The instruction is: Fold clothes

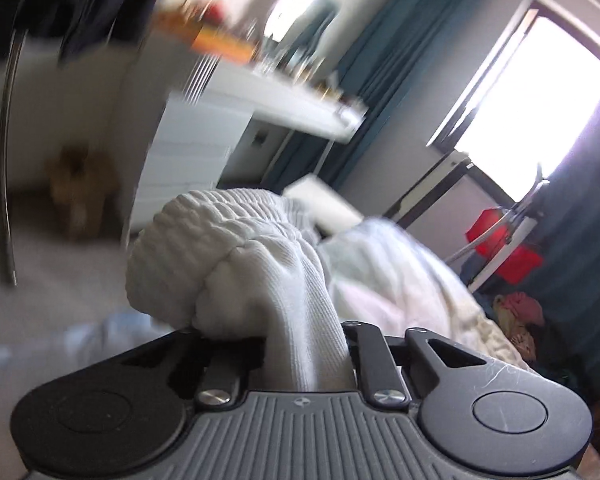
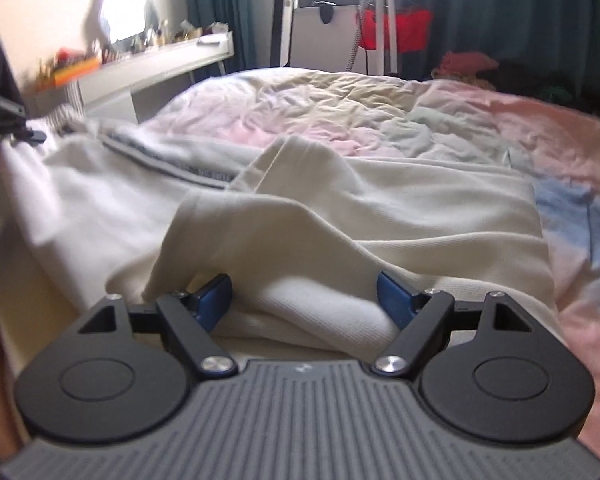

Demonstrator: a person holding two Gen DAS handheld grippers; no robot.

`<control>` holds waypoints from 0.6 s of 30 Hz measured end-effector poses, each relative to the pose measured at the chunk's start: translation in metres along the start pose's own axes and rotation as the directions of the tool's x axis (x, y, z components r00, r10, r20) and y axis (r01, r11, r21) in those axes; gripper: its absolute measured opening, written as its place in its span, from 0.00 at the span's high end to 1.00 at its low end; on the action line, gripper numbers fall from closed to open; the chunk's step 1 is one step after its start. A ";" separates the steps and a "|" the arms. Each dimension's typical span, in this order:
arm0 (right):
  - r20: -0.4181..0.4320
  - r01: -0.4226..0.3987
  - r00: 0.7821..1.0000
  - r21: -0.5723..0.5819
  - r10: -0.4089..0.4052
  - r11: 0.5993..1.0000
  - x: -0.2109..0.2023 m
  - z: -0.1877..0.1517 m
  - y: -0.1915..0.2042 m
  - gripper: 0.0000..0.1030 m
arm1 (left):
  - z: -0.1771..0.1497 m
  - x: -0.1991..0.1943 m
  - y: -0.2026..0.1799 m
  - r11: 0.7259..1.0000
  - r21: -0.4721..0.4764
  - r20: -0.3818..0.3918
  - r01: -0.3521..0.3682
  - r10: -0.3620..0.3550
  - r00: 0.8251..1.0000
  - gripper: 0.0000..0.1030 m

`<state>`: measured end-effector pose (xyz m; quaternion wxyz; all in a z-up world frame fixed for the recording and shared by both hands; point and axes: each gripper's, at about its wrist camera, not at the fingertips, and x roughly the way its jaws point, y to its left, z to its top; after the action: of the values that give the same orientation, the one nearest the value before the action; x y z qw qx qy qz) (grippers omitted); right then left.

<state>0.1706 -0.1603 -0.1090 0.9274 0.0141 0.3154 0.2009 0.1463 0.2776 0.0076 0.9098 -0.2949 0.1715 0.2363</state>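
A wrinkled bedspread [image 2: 480,128] in pale pink, cream and blue patches covers the bed. Beside the bed, a white desk [image 2: 168,66] stands along the wall, its top crowded with small, blurred items, among them an orange box [image 2: 76,68]. White drawers [image 1: 196,152] sit under the desk. Teal curtains [image 2: 520,8] hang on either side of a bright window [image 1: 540,92]. Near the window stands a white rack [image 2: 380,20] with a red cloth [image 2: 404,28] on it. A heap of pink fabric [image 2: 468,62] lies at the bed's far edge.
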 end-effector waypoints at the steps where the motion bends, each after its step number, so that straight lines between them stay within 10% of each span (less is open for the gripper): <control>1: -0.001 -0.010 1.000 0.056 0.010 0.998 -0.003 0.003 -0.007 0.22 | 0.003 -0.010 -0.017 1.000 0.015 0.016 0.022 -0.022 1.000 0.86; 5: 0.019 -0.079 0.997 0.334 0.077 0.939 -0.023 0.013 -0.043 0.21 | 0.006 -0.051 -0.089 0.990 0.089 0.068 0.112 -0.118 0.991 0.87; 10: 0.062 0.064 0.992 0.478 -0.106 0.876 -0.057 0.019 -0.090 0.21 | -0.031 -0.099 -0.177 0.955 0.153 0.087 0.253 -0.268 0.960 0.86; 18: 0.059 0.156 0.955 0.734 -0.291 0.661 -0.082 0.001 -0.173 0.19 | -0.169 -0.109 -0.287 0.890 0.208 0.022 0.406 -0.420 0.907 0.87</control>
<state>0.1753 -0.3502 -0.0873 0.8876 0.3557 0.2869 -0.0573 0.1786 -0.0677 0.0578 0.9692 -0.2244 0.0975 0.0289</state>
